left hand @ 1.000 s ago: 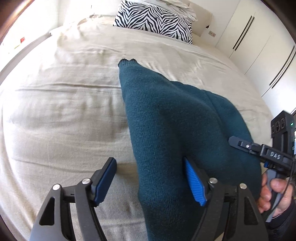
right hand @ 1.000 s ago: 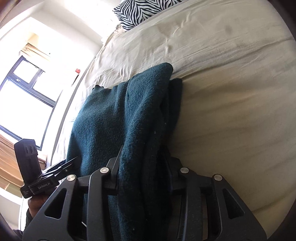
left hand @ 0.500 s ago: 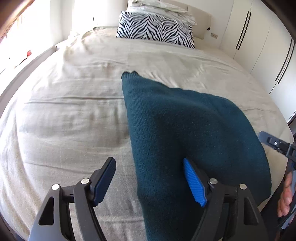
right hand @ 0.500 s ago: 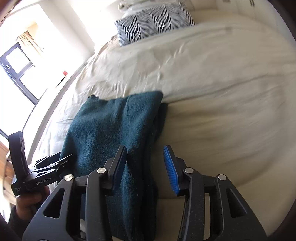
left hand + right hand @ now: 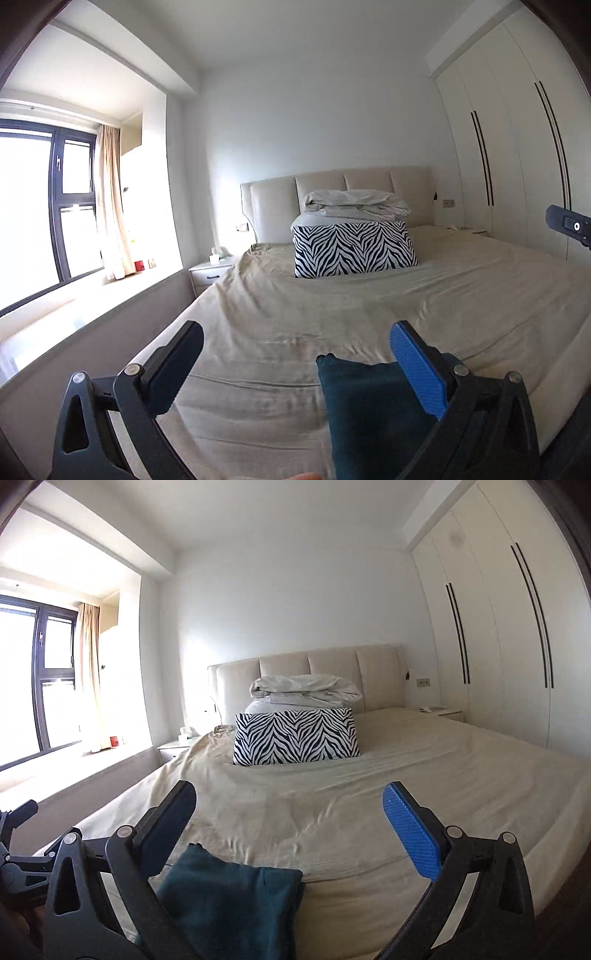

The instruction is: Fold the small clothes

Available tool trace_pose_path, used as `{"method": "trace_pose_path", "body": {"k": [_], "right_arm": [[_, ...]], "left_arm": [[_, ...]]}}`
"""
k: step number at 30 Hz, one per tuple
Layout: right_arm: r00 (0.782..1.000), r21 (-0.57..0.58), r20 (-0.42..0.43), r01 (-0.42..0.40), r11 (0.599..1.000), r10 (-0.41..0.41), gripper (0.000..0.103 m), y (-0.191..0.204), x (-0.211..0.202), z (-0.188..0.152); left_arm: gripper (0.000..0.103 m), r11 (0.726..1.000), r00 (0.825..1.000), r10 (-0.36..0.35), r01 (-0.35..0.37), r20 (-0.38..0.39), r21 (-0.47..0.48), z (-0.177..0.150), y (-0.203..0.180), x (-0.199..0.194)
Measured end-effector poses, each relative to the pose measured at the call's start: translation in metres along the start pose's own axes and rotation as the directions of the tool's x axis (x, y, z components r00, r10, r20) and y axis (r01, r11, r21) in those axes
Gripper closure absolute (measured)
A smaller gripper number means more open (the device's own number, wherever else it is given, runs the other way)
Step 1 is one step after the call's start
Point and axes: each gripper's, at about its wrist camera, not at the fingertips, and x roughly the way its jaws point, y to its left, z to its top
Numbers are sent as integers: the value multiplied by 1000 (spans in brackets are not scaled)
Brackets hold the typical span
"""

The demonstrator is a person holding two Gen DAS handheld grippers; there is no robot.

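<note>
A folded dark teal knit garment lies flat on the near end of the beige bed. My left gripper hangs above it, pointing almost level toward the headboard, its jaws opening wide with nothing between them. My right gripper is likewise raised over the garment, jaws opening wide and empty. The garment's near part is cut off by the lower edge of both views. Part of the right gripper's body shows at the right rim of the left wrist view.
A zebra-striped pillow stands at the head of the bed with a folded white duvet on top. A window and ledge run along the left, white wardrobes along the right, a nightstand beside the headboard.
Both grippers rose off the bed and tilted up from the garment toward the headboard. The right gripper let go of the teal garment's edge and both jaws spread wider.
</note>
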Motion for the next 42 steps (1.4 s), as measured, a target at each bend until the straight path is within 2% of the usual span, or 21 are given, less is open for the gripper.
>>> {"method": "trace_pose_path", "body": {"k": [1, 6, 7, 9, 11, 14, 16, 18, 22, 24, 27, 29, 32, 35, 38, 42], "right_arm": [[1000, 25, 17, -1, 1000, 0, 0, -1, -5, 6], [997, 82, 67, 44, 996, -49, 0, -7, -21, 21], [997, 75, 64, 43, 996, -48, 0, -8, -22, 22], [999, 47, -6, 36, 998, -35, 0, -6, -17, 17], [994, 30, -107, 17, 999, -14, 0, -2, -8, 3], [981, 17, -195, 7, 1000, -4, 0, 6, 6, -23], [968, 11, -251, 5, 1000, -3, 0, 11, 17, -44], [942, -13, -332, 42, 999, -44, 0, 15, 32, -67], [881, -59, -458, 105, 993, -120, 0, 15, 61, -119], [859, -87, -491, 116, 989, -144, 0, 19, 68, -135], [844, -135, -508, 119, 984, -172, 0, 26, 76, -152], [818, -146, -551, 103, 984, -167, 0, 28, 79, -154], [752, -75, -652, 68, 995, -101, 0, 28, 84, -168], [706, -29, -705, 69, 997, -70, 0, 26, 90, -178], [678, -40, -731, 73, 997, -79, 0, 30, 97, -192], [667, -72, -739, 62, 995, -95, 0, 34, 99, -197]], "left_arm": [[0, 1000, 1000, -12, 12, -20, -15, 6, 3, 1], [0, 997, 992, 21, -30, -122, -70, 13, 15, 12], [0, 997, 990, 17, -26, -138, -67, 8, 14, 13], [0, 998, 981, 2, -13, -196, -54, -4, 9, 19], [0, 999, 962, -7, -5, -273, -45, -17, 3, 28], [0, 999, 930, -8, -9, -367, -46, -38, -3, 36], [0, 998, 894, -45, 16, -447, -68, -55, -4, 46], [0, 996, 864, -68, 27, -499, -90, -71, -7, 51], [0, 997, 827, -55, 18, -559, -71, -96, -10, 58], [0, 998, 811, -49, 11, -584, -69, -106, -9, 61], [0, 997, 790, -51, 6, -611, -76, -115, -8, 65], [0, 997, 781, -48, 4, -623, -72, -120, -8, 67], [0, 996, 771, -55, 2, -634, -85, -123, -5, 70], [0, 995, 762, -57, -7, -645, -96, -126, -2, 71], [0, 995, 756, -56, -13, -652, -100, -128, 1, 73], [0, 994, 748, -58, -15, -661, -105, -130, 3, 75]]}}
